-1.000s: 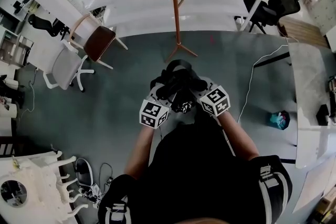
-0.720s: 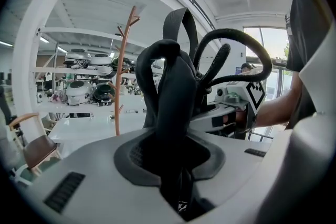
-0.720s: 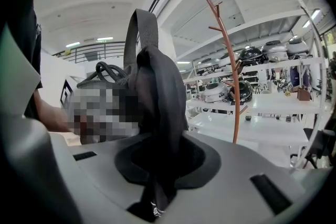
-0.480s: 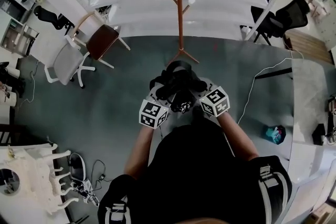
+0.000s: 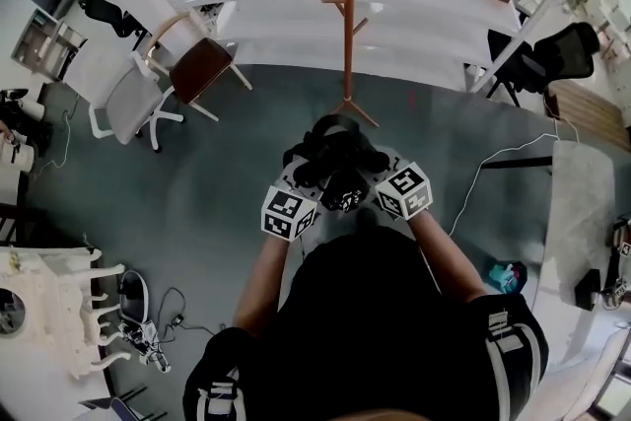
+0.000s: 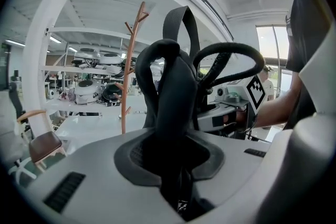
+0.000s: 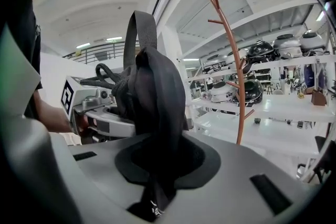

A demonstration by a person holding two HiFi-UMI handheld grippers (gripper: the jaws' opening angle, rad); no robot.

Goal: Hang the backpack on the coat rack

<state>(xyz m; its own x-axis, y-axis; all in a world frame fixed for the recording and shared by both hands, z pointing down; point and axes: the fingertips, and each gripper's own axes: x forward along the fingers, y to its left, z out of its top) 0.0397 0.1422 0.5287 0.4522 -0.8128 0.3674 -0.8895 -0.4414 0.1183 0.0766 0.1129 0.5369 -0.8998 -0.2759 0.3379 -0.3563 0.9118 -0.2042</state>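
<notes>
While the left gripper (image 5: 308, 175) and right gripper (image 5: 367, 168) each pinch a black strap, the backpack (image 5: 335, 145) hangs between them above the floor, short of the coat rack (image 5: 346, 25), so the carry is probably in hand and next calls for closing in and lifting its top loop (image 6: 181, 21) onto the rack.

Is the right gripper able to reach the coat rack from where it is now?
Probably not yet: the rack stands ahead, apart from the right gripper and its backpack. Only bare floor lies between them.
</notes>
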